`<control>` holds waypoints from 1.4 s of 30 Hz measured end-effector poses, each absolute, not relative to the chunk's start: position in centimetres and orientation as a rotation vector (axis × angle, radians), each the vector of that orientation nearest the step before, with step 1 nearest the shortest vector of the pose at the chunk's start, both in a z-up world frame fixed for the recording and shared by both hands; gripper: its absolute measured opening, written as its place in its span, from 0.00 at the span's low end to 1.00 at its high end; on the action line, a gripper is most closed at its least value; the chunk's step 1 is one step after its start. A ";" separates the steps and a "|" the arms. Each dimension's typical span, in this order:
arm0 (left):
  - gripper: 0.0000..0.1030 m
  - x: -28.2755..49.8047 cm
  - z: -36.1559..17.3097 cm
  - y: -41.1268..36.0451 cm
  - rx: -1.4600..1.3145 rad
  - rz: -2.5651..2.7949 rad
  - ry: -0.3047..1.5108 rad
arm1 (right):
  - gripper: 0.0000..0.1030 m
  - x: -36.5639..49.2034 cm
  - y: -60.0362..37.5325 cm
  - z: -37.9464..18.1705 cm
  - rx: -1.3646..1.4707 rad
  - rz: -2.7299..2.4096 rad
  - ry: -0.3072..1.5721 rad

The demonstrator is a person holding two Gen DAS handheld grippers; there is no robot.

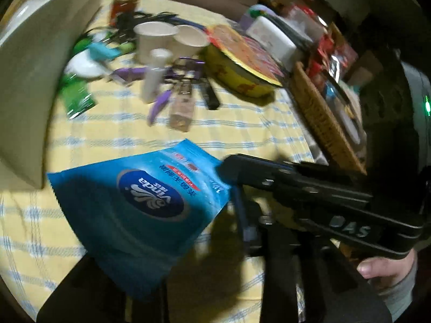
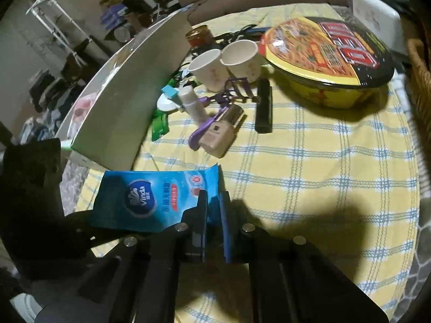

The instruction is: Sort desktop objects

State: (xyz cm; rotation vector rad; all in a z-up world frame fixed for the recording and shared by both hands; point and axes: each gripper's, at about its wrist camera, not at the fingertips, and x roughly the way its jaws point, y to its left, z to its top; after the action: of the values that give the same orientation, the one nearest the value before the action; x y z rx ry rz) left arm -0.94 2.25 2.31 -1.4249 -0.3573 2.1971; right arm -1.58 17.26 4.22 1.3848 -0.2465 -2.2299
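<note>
A blue Vinda wipes pack (image 2: 150,202) lies near the front of the yellow checked tablecloth (image 2: 309,175). My right gripper (image 2: 214,204) is shut on the pack's sealed right edge, one black finger and one blue-padded finger on either side of it. In the left wrist view the right gripper (image 1: 229,171) comes in from the right onto the same pack (image 1: 140,204). My left gripper (image 1: 194,263) stands open around the pack's near end. The pack rests against the left finger (image 1: 89,290), and cloth shows between it and the other finger. The left gripper's black body (image 2: 35,177) sits beside the pack.
A tall white box (image 2: 121,102) stands at the left. Behind the pack lie a beige bottle (image 2: 221,134), a white tube (image 2: 192,102), a black bar (image 2: 264,107), two paper cups (image 2: 210,67) and a yellow noodle bowl (image 2: 328,53). A wicker basket (image 1: 323,123) stands on the right.
</note>
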 end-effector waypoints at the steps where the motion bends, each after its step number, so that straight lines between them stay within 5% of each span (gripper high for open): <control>1: 0.48 -1.0 2.0 1.4 -1.431 2.196 -0.396 | 0.10 -1.6 17.1 4.3 1.388 -2.223 -0.262; 3: 0.48 -0.9 1.5 0.3 -1.424 2.174 -0.468 | 0.10 -1.6 16.9 4.2 1.398 -2.218 -0.274; 9: 0.91 -0.3 2.0 -2.3 -1.370 2.168 -0.649 | 0.10 -1.6 16.6 3.1 1.458 -2.223 -0.212; 14: 0.91 -1.4 0.9 -4.9 -1.356 2.134 -0.921 | 0.10 -1.7 16.9 4.5 1.365 -2.279 -0.239; 16: 0.78 -1.7 0.7 -5.1 -1.369 2.163 -0.952 | 0.11 -2.3 16.5 5.0 1.316 -2.303 -0.262; 26: 0.58 -2.8 -0.8 -5.4 -1.366 2.105 -1.130 | 0.12 -4.1 13.4 1.8 1.326 -2.194 -0.237; 33: 0.09 -2.9 -2.7 -6.4 -1.440 2.070 -1.176 | 0.12 -1.6 10.9 2.2 1.330 -2.073 -0.097; 39: 0.07 -2.9 -2.7 -6.1 -1.481 2.066 -1.140 | 0.11 -0.3 10.2 2.8 1.346 -2.073 0.042; 42: 0.06 -2.8 -2.7 -5.8 -1.467 1.990 -1.158 | 0.49 0.4 10.6 4.4 1.259 -2.234 0.230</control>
State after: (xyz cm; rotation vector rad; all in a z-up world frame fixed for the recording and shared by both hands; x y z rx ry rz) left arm -2.81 -5.77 -2.68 -1.4669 -1.1577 1.9897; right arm 0.37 10.56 4.38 1.2587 0.2302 -2.2343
